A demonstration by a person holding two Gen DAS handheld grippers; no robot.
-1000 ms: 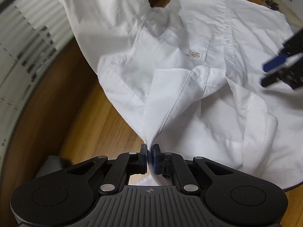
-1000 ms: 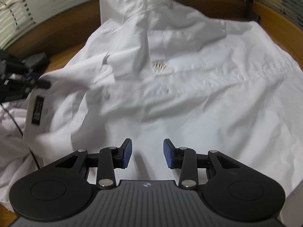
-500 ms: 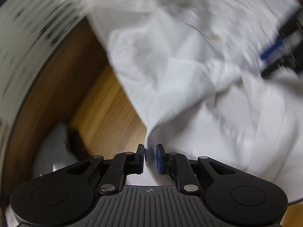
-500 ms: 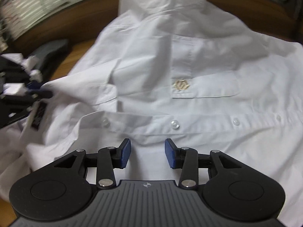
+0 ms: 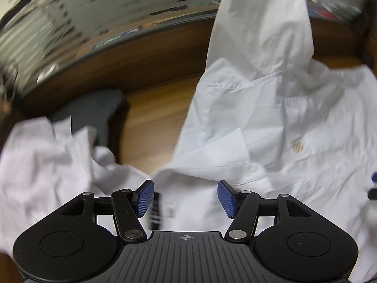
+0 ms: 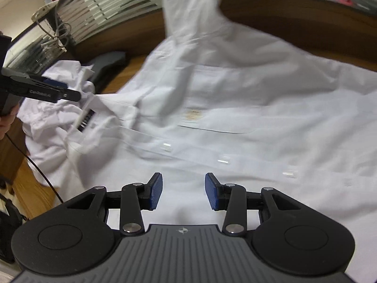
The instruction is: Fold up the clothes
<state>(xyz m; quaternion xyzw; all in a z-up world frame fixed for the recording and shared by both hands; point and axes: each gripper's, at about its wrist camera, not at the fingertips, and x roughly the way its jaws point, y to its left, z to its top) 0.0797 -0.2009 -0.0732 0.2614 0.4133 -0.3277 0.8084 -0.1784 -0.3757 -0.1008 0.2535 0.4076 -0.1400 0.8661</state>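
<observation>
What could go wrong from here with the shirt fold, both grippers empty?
1. One sleeve stands up against the back panel rather than lying flat; folding now would likely trap it crooked.
2. A second crumpled white garment touches the white shirt near the collar label; the open left gripper could pinch both.
3. The open right gripper hovers over the button placket; a grab there may bunch the front.

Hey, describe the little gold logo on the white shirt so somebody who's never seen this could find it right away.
Start at the wooden table and the white shirt spread across it. On its chest lies a pocket, just above the row of clear buttons. The small gold emblem sits at the pocket's upper left corner, the shirt's only coloured mark.
</observation>
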